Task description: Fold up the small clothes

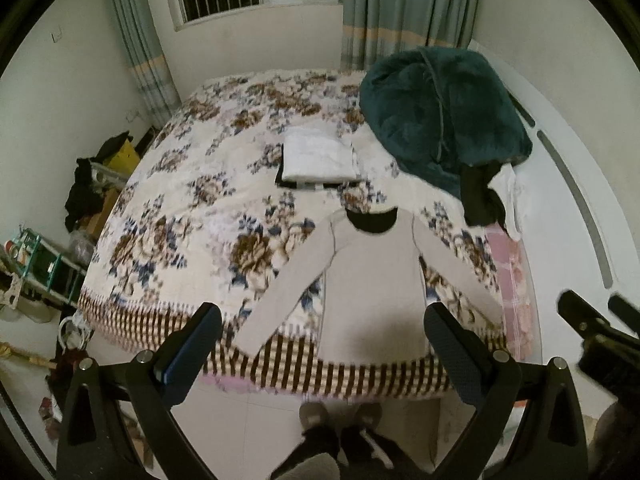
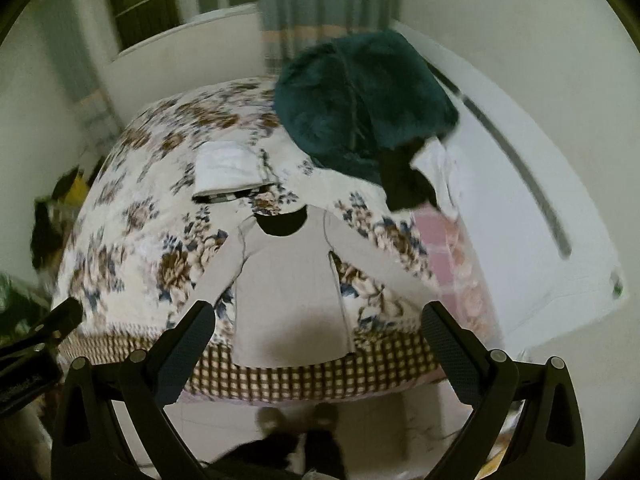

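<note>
Blur: the whole right wrist view is smeared; the barred window (image 2: 136, 4) and grey-green striped curtain (image 2: 320, 0) far ahead of the gripper lose their detail.
Dark garment under the folded white cloth: ahead of the left gripper, the folded white cloth (image 1: 318, 158) covers a dark garment (image 1: 286, 184); only its near and left edges show.
Black garment: the fluffy dark teal blanket (image 1: 440, 112) overlaps the crumpled black garment (image 1: 480, 196) ahead and to the right; its kind cannot be told.
Clutter: the items (image 1: 52, 264) on the floor left of the bed are too small to name.
Shoes: below the left gripper, the person's shoes (image 1: 340, 416) are blurred and run into the lower edge.
</note>
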Demonstrator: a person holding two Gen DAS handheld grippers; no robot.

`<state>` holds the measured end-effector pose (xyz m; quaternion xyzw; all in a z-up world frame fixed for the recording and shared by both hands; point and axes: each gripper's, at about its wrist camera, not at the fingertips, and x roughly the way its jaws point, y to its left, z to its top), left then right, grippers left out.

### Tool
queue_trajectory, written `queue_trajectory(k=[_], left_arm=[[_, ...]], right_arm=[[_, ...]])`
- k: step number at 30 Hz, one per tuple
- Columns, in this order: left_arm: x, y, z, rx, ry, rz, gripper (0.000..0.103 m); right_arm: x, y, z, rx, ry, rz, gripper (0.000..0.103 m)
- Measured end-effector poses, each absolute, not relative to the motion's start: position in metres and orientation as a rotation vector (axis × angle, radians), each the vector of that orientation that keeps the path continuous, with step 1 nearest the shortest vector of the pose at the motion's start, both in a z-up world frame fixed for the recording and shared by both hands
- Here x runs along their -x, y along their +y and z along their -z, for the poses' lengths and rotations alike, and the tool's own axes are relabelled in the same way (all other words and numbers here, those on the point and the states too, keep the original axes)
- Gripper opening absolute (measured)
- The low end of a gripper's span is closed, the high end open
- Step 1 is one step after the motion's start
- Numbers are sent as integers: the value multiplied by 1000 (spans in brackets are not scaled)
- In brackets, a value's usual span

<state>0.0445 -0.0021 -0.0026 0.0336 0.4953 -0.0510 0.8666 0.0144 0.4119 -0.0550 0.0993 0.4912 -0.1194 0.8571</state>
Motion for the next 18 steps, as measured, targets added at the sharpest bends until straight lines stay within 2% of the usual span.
queue_trajectory(k=[7,10,14,15,17,18], left_arm=[[-106,-13,61,-69,937,94,103],[-138,-28,104,-67,990,83,103],[-170,-58,177,-120,1062,3,103],[-176,-64,196,-140,1081,-19,103],[-192,-78,241,-166,1149,-59,103],[-199,-83,265,-167,1184,-76,103]], right_arm=[[-22,292,157,-454,1085,573,103],[-19,235,226,-545,1146,720,103],[-24,162,348,-750,1249,809,102],[-23,152,369,-783,1254,821,100],[-27,118,437,-922,1275,861,83],[-29,114,456,-962,1278,871,79]])
